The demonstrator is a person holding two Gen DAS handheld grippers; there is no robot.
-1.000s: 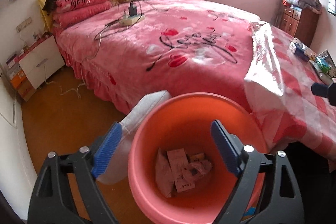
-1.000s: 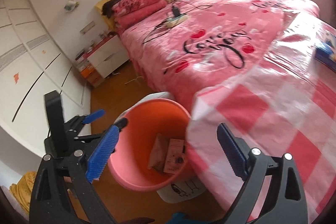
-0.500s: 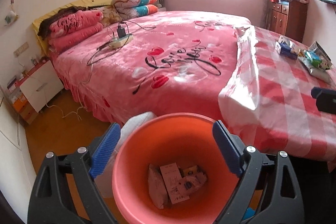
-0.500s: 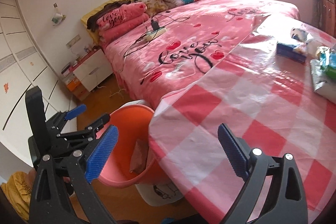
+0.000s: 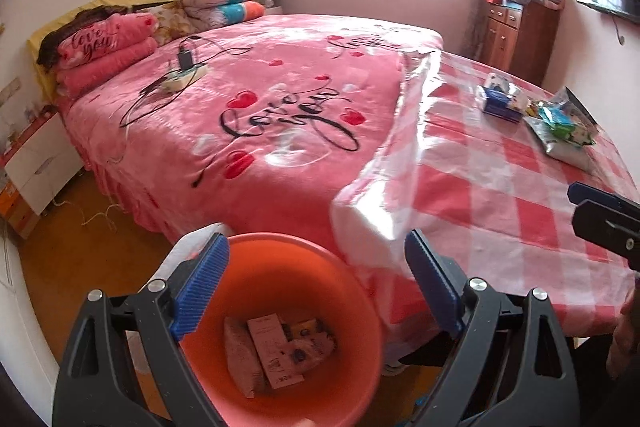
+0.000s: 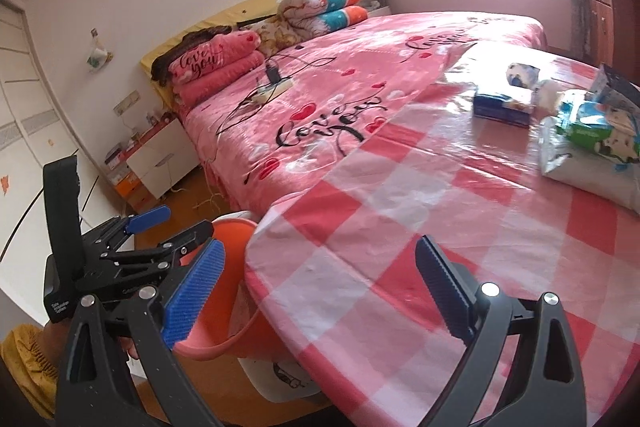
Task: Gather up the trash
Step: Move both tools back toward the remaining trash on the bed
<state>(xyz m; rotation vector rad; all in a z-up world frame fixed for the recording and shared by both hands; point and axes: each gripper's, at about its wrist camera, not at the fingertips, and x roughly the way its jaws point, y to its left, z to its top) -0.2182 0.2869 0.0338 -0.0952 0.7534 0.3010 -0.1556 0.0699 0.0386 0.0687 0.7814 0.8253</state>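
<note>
An orange bucket (image 5: 280, 307) stands on the floor by the table's corner, holding several paper wrappers (image 5: 276, 351). My left gripper (image 5: 316, 291) hovers above it, open, with nothing between the pads. On the red-checked table (image 6: 400, 227) lie a blue box (image 6: 502, 107), crumpled tissue (image 6: 520, 73) and green-and-white snack bags (image 6: 592, 139). My right gripper (image 6: 320, 297) is open over the table's near corner, holding nothing. The right wrist view shows the left gripper (image 6: 160, 231) beside the bucket (image 6: 228, 267). The right gripper's fingertips (image 5: 600, 207) show at the right edge of the left wrist view.
A pink bed (image 5: 260, 115) with a power strip and cables (image 5: 180, 75) borders the table on the left. A white bin (image 6: 288, 379) sits behind the bucket. A white bedside cabinet (image 5: 36, 163) and a wooden dresser (image 5: 516, 35) stand by the walls.
Both views have swung right and up from the bucket toward the table; the bucket has slid lower in frame and the trash on the table has come into view. Both grippers stayed open.
</note>
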